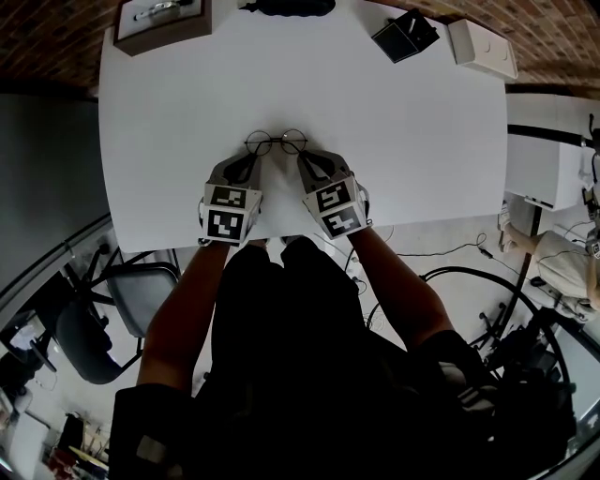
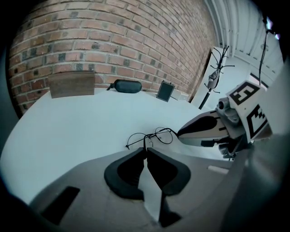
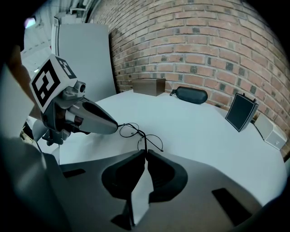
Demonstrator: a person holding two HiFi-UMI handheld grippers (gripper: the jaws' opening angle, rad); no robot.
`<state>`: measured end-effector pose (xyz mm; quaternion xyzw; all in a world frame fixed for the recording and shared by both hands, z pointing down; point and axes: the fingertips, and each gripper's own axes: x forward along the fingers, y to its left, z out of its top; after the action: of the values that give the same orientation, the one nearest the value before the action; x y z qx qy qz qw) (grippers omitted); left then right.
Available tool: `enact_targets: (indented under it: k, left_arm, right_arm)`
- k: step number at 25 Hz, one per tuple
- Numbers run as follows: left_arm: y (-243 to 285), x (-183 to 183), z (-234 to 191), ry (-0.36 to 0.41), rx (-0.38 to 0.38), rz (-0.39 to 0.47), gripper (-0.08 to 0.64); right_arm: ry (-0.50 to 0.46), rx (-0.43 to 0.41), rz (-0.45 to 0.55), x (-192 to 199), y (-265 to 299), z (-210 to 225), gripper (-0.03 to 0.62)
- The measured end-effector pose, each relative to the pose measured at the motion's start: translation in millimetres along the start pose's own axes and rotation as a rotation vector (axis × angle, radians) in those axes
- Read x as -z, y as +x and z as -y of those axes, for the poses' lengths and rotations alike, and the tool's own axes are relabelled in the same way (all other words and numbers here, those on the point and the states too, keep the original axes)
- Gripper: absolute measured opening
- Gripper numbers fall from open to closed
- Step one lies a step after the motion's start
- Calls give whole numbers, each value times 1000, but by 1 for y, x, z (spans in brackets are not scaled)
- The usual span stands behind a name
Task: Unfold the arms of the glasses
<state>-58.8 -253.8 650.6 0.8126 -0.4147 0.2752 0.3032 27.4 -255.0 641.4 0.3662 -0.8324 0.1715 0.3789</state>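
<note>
The left claw [image 2: 146, 149] is clenched, its black tips pinched on the thin wire of the left temple [image 2: 145, 142], and the right claw [image 3: 145, 152] is clenched the same way on the right temple [image 3: 142, 144]. Each claw seems to take one temple near its free end so the two can be swung apart without the frame sliding. Both claws point slantwise down and converge from the near side, which keeps the tips low at the wire and leaves the lenses untouched. The glasses [image 1: 277, 142] lie just beyond the tips, round lenses on the far side, resting on the white worktop [image 1: 169, 141] near its front edge and about midway across. How far the temples already stand out from the frame is hard to tell; the unfolding looks not yet finished. Well apart, along the back edge, sit a brown box [image 1: 161, 23] and a dark case [image 1: 286, 7].
</note>
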Motion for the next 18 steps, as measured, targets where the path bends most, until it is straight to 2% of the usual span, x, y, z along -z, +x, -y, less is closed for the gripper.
enact_targets:
  k: [5,11,18]
  left_arm:
    - [-9,-11,8,0,14,38,34]
    - [-16,-24,19,-34,38,68,34]
    - [-24,-25,36,-7,93,94,34]
  right_arm:
    - [-6,14,49,-17,-11,-1,17]
    - [-52,-37,123,-32,-24,-12,17]
    - [-146,-77,170,-40,-32,-27,17]
